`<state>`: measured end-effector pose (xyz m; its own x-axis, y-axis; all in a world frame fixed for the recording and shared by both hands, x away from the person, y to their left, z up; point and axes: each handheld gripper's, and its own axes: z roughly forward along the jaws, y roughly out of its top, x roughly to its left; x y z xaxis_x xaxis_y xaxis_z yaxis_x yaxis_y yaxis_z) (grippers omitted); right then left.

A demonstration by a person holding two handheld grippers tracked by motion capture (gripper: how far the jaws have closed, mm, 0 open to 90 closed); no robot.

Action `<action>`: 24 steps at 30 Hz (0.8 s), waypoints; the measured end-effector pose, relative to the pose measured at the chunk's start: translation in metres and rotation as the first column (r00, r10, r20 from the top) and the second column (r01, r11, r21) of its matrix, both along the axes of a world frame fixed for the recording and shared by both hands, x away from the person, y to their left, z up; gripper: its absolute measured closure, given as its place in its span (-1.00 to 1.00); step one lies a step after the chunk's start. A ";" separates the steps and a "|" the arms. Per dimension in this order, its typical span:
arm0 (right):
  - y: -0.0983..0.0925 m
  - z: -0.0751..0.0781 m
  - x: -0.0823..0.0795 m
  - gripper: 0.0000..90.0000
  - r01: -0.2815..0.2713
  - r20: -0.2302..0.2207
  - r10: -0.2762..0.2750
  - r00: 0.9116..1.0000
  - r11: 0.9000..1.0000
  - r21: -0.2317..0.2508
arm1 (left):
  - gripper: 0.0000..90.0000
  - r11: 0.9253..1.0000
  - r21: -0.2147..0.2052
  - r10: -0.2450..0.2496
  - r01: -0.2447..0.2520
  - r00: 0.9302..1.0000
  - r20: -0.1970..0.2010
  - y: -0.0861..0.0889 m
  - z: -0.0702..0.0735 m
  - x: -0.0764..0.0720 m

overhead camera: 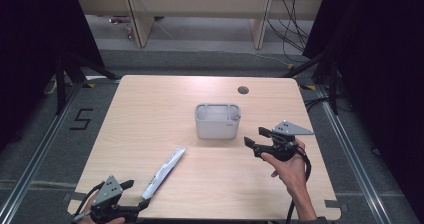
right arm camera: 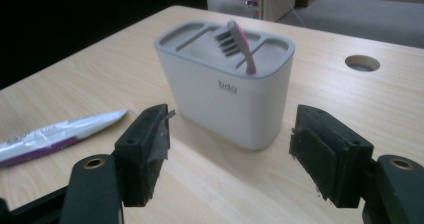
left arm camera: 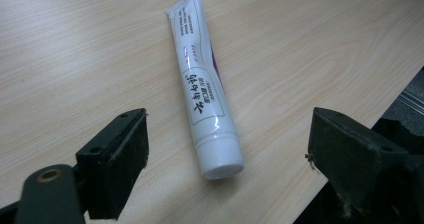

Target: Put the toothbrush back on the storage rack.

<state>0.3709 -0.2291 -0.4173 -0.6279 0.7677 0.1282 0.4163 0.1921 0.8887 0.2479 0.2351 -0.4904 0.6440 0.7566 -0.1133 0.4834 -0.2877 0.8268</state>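
My left hand-held gripper (left arm camera: 225, 149) has its jaws spread wide and empty, hovering low at the near left corner of the surface (overhead camera: 150, 99); straight ahead of it lies the toothpaste tube (left arm camera: 202, 84), flat on the wood, its cap end pointing back at me and sitting between the two pads, though not touching either; its long axis runs away from me toward the crimped tail, and in the high view it slants up and to the right toward the middle of the surface; so the tube lies nearly along my line of approach, and I judge that a short push forward would bring the jaws to either side of its body; this hand is plainly the nearer one; my right hand-held gripper (overhead camera: 253, 136) is well apart from the tube, jaws also open and holding nothing, held level above the surface on the right and aimed at the grey holder (right arm camera: 225, 89), which stands near the middle with a pink toothbrush (right arm camera: 239, 44) upright in one slot, probably an end one.
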 end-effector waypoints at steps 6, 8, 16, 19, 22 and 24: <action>0.001 -0.013 -0.009 -0.31 -0.014 -0.028 0.013 1.000 0.999 -0.032 | -0.65 1.000 0.004 0.000 0.000 1.000 0.002 0.000 0.000 0.000; 0.003 -0.018 -0.011 -0.30 -0.015 -0.047 0.014 0.999 0.999 -0.038 | -0.65 1.000 -0.004 -0.001 0.001 1.000 -0.001 0.000 0.000 0.000; 0.010 -0.037 -0.021 -0.30 -0.045 -0.116 0.034 0.993 0.995 -0.089 | -0.65 1.000 0.006 -0.008 0.008 1.000 0.001 0.001 0.000 0.000; 0.009 -0.042 -0.026 -0.30 -0.044 -0.134 0.033 0.990 0.996 -0.076 | -0.65 1.000 0.004 -0.006 0.006 1.000 0.000 0.001 0.000 0.000; 0.008 -0.046 -0.032 -0.30 -0.046 -0.140 0.034 0.989 0.996 -0.082 | -0.65 1.000 0.003 -0.003 0.003 1.000 0.001 0.000 0.000 0.000; 0.006 -0.049 -0.035 -0.30 -0.054 -0.140 0.041 0.989 0.994 -0.090 | -0.65 1.000 0.015 -0.005 0.005 1.000 -0.001 0.001 0.000 0.000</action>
<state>0.3364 -0.2228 -0.4662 -0.6455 0.7499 0.1449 0.5218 0.2944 0.8006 0.2482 0.2361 -0.4903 0.6476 0.7550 -0.1027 0.4831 -0.3027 0.8216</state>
